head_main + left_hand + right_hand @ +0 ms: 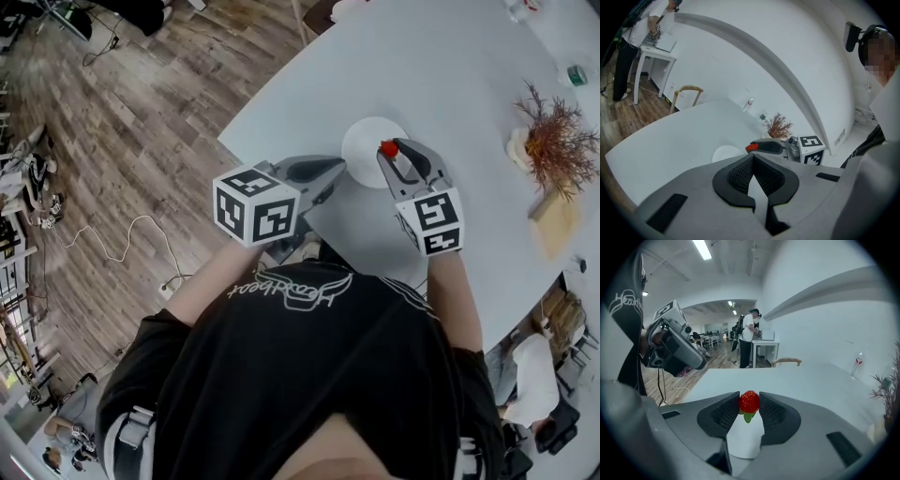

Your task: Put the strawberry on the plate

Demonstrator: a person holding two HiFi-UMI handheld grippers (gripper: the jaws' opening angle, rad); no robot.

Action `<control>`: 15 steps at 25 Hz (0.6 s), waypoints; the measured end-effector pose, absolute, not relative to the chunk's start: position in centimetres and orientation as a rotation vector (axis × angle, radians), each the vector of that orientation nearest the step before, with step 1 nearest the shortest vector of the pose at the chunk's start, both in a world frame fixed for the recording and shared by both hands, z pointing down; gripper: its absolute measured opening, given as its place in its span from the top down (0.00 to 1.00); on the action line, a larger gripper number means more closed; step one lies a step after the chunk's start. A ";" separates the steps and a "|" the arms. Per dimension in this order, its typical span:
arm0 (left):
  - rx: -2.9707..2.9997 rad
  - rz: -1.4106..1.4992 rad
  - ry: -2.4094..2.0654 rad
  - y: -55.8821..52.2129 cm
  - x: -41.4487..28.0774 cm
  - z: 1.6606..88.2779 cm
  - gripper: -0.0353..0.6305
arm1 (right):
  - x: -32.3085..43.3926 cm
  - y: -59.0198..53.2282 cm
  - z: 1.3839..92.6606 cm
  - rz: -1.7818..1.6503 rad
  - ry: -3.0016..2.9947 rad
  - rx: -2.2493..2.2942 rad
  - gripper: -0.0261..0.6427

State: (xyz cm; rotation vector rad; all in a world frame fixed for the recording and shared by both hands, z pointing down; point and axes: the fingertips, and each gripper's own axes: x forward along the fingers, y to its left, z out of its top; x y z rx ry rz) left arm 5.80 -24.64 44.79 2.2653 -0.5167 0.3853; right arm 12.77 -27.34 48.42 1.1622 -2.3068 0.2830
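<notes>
**Right hand-held gripper** (749, 402): the jaws stand partly apart and clamp the strawberry (749, 401) between the two ribbed pads, at their tips. A green leaf hangs below the fruit. In the head view this hand-held gripper (389, 152) reaches over the near right part of the plate (364, 141), and only the red top of the strawberry (388, 147) shows. Its underside is covered by the jaws.

**Strawberry and plate:** the fruit is over the white plate, held in the jaws. No view settles whether it touches the plate surface. In the right gripper view the plate (740, 439) shows only as a pale patch through the gap behind the pads.

**Left hand-held gripper** (753, 156): the pad tips meet and nothing is between them. In the head view it (330, 171) lies just left of the plate, its tips close to the rim. Contact with the rim cannot be confirmed.

**Surroundings:** the desk (469, 84) is cut off at the right frame edge. A dried plant (555, 141) stands near that edge, well apart from the plate. The person's torso hides the near edge of the desk and most of both arms.
</notes>
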 end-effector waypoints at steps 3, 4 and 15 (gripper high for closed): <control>2.238 0.393 -0.526 -24.9 5.7 45.7 0.94 | 13.0 -27.9 50.6 0.306 -2.266 1.139 0.77; 2.230 0.394 -0.527 -24.9 5.6 45.9 0.94 | 13.0 -28.0 51.4 0.317 -2.252 1.132 0.77; 2.203 0.410 -0.544 -24.8 5.6 47.0 0.94 | 12.8 -28.1 55.8 0.308 -2.168 1.052 0.77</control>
